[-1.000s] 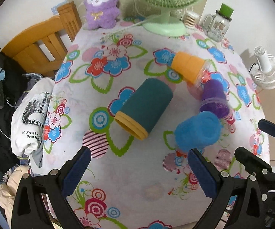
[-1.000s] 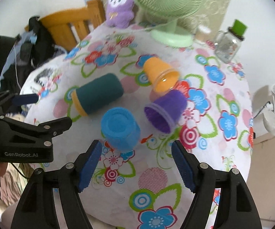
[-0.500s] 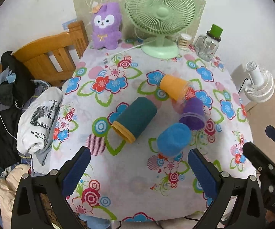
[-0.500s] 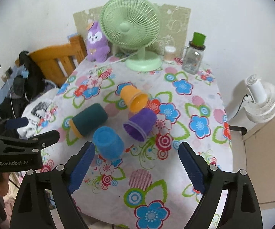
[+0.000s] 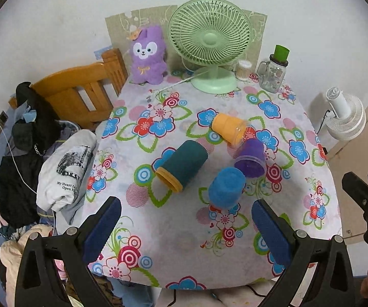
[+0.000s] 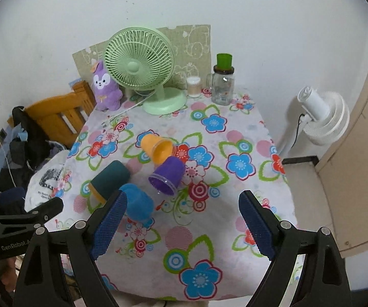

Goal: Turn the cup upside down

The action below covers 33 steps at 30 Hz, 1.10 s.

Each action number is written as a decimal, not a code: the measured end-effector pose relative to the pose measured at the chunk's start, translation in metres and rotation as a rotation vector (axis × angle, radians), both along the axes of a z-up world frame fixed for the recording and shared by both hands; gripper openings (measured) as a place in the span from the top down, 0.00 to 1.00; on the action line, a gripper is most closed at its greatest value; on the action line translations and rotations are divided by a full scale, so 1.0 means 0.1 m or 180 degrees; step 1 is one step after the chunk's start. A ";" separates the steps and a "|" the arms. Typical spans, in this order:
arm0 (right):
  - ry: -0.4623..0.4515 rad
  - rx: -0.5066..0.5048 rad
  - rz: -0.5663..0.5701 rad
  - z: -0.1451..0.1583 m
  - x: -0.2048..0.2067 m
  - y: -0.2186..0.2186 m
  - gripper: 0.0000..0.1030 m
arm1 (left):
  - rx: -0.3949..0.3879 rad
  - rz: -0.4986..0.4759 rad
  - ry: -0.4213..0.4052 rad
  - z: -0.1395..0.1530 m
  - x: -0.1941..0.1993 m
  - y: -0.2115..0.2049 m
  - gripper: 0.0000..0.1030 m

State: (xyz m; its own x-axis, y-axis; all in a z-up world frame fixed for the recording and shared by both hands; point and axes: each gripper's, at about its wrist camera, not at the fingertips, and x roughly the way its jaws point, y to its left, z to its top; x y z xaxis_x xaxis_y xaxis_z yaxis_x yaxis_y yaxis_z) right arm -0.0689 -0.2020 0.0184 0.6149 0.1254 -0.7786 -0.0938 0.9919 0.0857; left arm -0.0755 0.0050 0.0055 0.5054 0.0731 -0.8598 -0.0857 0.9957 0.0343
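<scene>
Several cups sit mid-table on the floral cloth. The blue cup stands upside down. The teal cup with a yellow rim, the orange cup and the purple cup lie on their sides. My left gripper is open and empty, held above the table's near edge. My right gripper is open and empty, held high to the right; its arm shows in the left wrist view.
A green desk fan, a purple plush toy, a glass jar with a green lid and a small container stand at the back. A wooden chair with clothes is left. A white fan is right.
Both grippers have pulled back and up from the cups, so the whole table now shows. The blue cup stands where it was.
</scene>
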 end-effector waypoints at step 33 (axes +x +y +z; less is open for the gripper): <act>-0.0043 -0.0188 -0.0207 0.03 -0.10 -0.08 0.12 | -0.0085 -0.0088 -0.0199 0.13 -0.06 -0.13 0.00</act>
